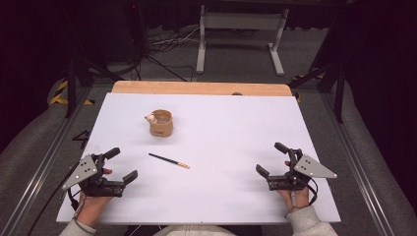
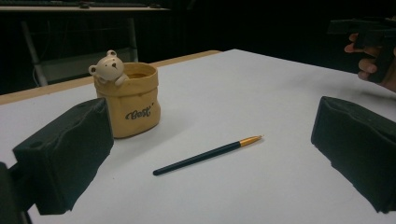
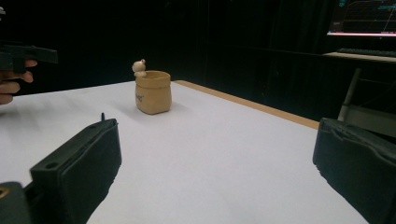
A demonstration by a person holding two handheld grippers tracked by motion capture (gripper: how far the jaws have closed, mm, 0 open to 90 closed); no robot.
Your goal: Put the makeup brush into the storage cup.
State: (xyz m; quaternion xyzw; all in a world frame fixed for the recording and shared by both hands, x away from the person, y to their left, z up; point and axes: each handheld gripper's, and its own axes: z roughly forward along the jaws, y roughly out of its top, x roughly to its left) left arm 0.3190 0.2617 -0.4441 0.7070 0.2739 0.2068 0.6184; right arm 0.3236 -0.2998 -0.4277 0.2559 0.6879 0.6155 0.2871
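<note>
1. High view: a white surface (image 1: pixel 221 147) with a wooden strip along its far edge carries a tan pen pot (image 1: pixel 161 123) at left of centre and a dark pen (image 1: pixel 169 161) lying flat nearer the person.
2. The pen pot stands upright, shaped like a small sack, with a cream bear figure (image 2: pixel 108 67) perched on its rim and lettering on its side.
3. The pen has a gold-coloured tip (image 2: pixel 251 139); it lies just in front of the pot, apart from it, touched by nothing.
4. Left hand-held gripper (image 1: pixel 116 164): held at the near left of the surface, jaws spread wide with nothing between them. Left gripper view: pen and pot both lie beyond the two black jaws.
5. Right hand-held gripper (image 1: pixel 272 158): held at the near right, well apart from the pen, jaws likewise spread wide and empty. Right gripper view: the pot stands far off across bare white surface.
6. Each hand grasps its tool from behind, low over the near edge.
</note>
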